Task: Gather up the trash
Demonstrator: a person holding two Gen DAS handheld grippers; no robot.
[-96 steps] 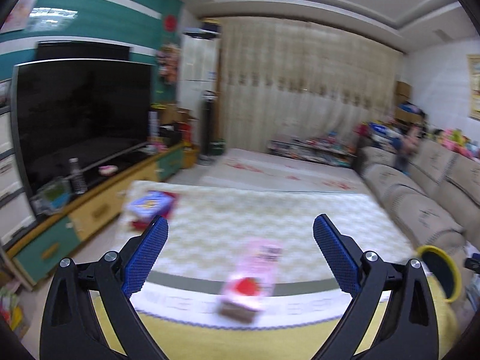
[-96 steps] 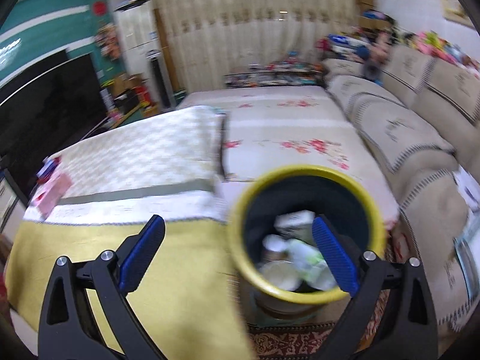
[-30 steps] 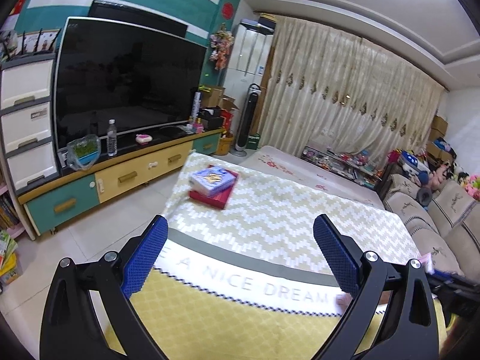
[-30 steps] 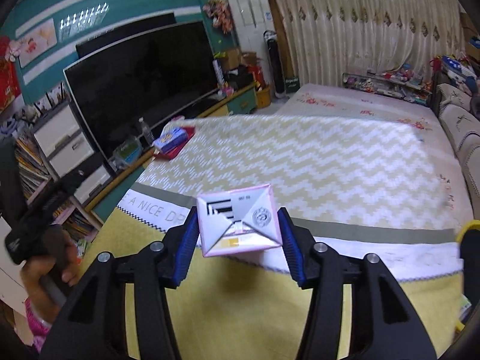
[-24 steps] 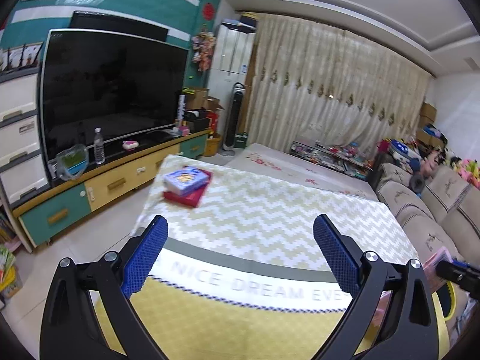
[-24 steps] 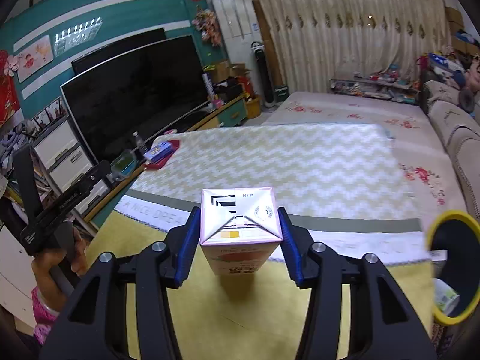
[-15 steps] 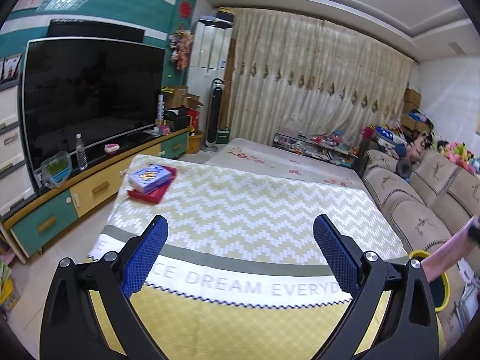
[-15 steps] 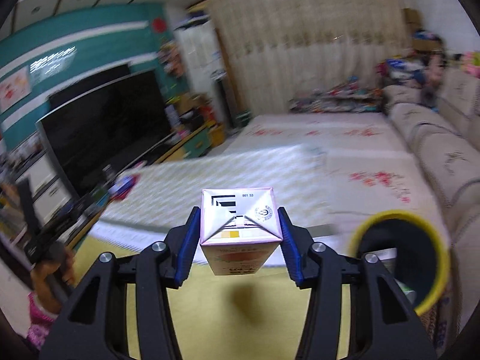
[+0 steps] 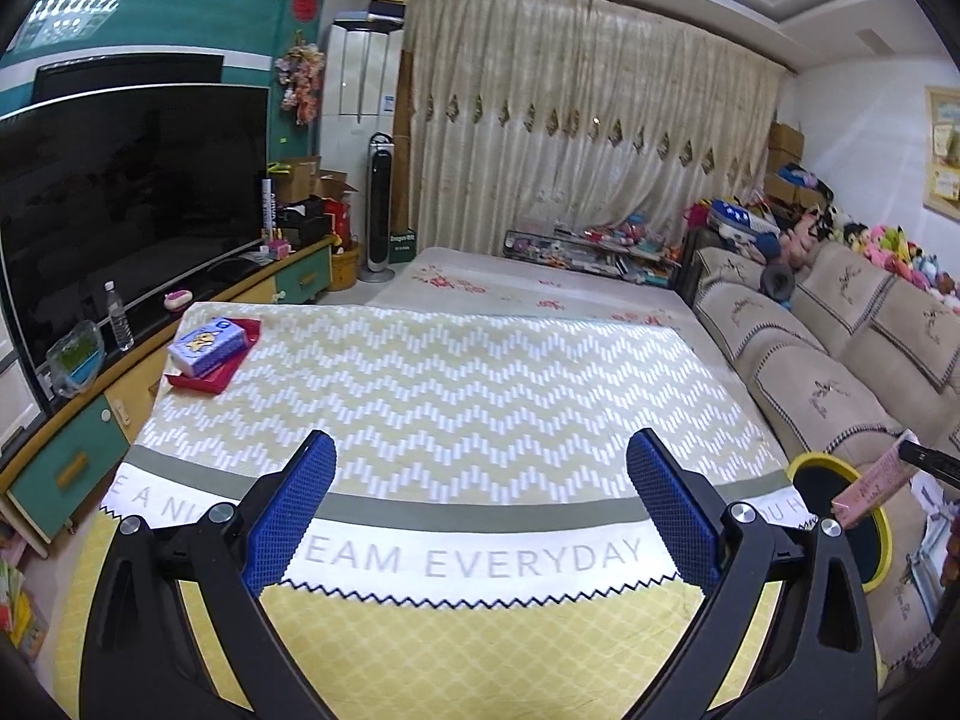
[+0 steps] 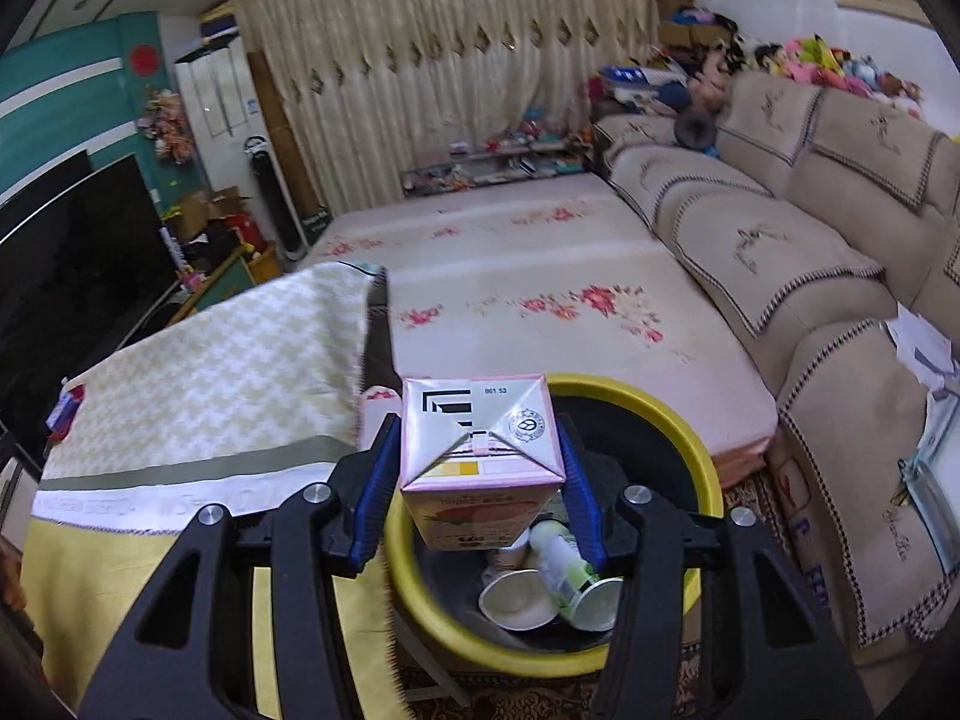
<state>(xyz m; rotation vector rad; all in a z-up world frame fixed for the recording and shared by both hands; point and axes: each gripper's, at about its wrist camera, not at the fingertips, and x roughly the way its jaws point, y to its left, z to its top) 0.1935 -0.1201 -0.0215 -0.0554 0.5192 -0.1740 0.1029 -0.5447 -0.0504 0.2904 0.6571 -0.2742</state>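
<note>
My right gripper (image 10: 480, 474) is shut on a pink drink carton (image 10: 480, 450), its blue pads pressing both sides. The carton hangs over the mouth of a yellow-rimmed black bin (image 10: 672, 420) that holds paper cups (image 10: 519, 600) and a green-white bottle (image 10: 561, 558). In the left wrist view the same bin (image 9: 807, 465) stands at the far right beside the table, with the carton (image 9: 873, 483) held above it. My left gripper (image 9: 480, 507) stands open over the yellow and white tablecloth (image 9: 420, 384), nothing between its fingers.
A red tray with a blue tissue pack (image 9: 210, 345) lies at the table's far left corner. A beige sofa (image 10: 840, 276) runs along the right, close to the bin. A TV (image 9: 120, 192) on a low cabinet (image 9: 78, 438) lines the left wall. A floral mat (image 10: 540, 300) lies beyond the table.
My right gripper has swung right with the carton, from above the tablecloth to over the bin. The left gripper's view has panned right across the table, still open.
</note>
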